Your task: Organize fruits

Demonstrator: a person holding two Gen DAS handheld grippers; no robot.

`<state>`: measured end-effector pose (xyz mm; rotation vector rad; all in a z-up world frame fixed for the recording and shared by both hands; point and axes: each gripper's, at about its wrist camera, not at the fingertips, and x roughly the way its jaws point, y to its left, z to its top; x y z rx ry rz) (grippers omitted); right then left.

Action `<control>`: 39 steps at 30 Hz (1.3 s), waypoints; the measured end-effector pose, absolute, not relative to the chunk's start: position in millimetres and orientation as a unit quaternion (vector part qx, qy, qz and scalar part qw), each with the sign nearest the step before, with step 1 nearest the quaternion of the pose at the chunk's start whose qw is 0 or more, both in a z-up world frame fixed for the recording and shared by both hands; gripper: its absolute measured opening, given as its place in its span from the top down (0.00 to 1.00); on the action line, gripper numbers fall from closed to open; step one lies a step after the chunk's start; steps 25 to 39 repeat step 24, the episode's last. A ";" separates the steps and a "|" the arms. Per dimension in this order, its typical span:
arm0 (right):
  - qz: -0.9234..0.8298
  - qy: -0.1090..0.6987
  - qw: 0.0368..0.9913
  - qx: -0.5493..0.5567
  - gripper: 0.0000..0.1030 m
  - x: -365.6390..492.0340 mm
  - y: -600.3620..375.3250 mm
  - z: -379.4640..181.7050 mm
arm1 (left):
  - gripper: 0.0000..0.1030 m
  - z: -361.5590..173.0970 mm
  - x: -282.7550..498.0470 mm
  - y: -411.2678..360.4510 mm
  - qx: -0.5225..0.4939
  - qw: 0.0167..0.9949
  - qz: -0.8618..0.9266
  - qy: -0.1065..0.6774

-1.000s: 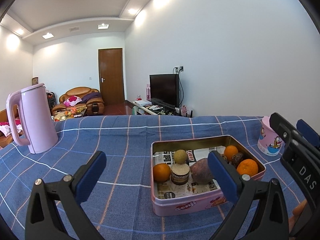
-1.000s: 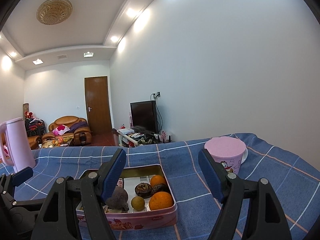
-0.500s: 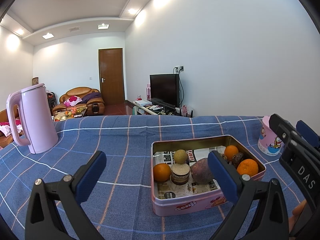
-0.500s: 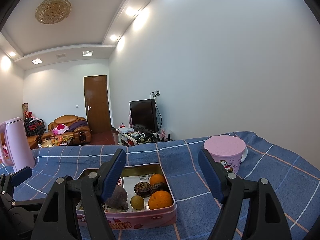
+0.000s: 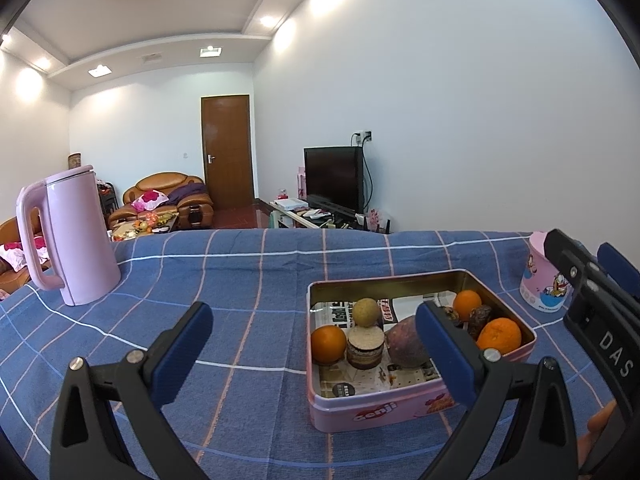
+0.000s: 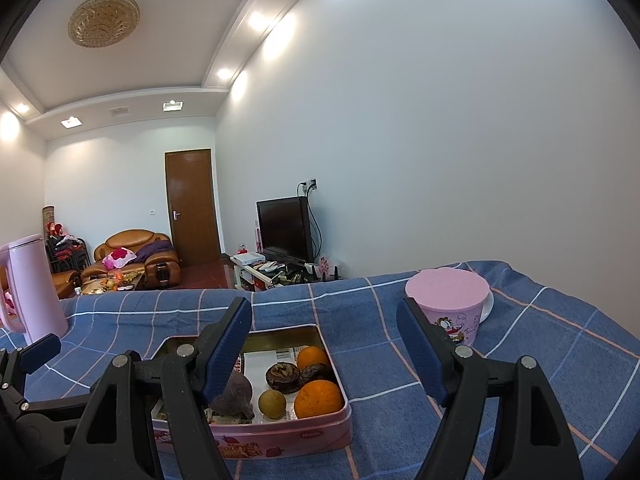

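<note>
Both claws hang wide apart with nothing between the pads: left gripper (image 5: pixel 314 356), right gripper (image 6: pixel 324 344), each above the blue checked tablecloth (image 5: pixel 240 280) in front of the pink tin (image 5: pixel 380 412).

Tin is lidless, paper-lined, sits on the cloth. Inside: orange (image 5: pixel 328 344) at left, touching a small layered cake (image 5: pixel 365 347); round tan fruit (image 5: pixel 366 312) behind the cake; purple sweet potato (image 5: pixel 406 346) mid-tin; two more oranges (image 5: pixel 499 334) and dark wrinkled fruits (image 6: pixel 283 377) at the right end.

Pink cup (image 6: pixel 450 308) with cartoon print, lid on, stands apart to the right of the tin; contents hidden.

Left wrist view alone shows the whole pink kettle (image 5: pixel 68 236) and the cake; right wrist view cuts the kettle at the frame edge, and its left finger covers the tin's left part. Right view alone shows the cup's lid and a white saucer (image 6: pixel 486 310) under it. Cup is half blocked by the other gripper in the left view.

Print on the tin's paper is unreadable.
</note>
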<state>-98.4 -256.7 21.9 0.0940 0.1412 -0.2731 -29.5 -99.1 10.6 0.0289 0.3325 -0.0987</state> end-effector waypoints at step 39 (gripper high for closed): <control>-0.173 0.083 0.978 0.080 0.26 -99.3 -271.4 19.4 | 0.00 3.7 -13.2 -93.3 -0.011 0.974 -0.065 0.217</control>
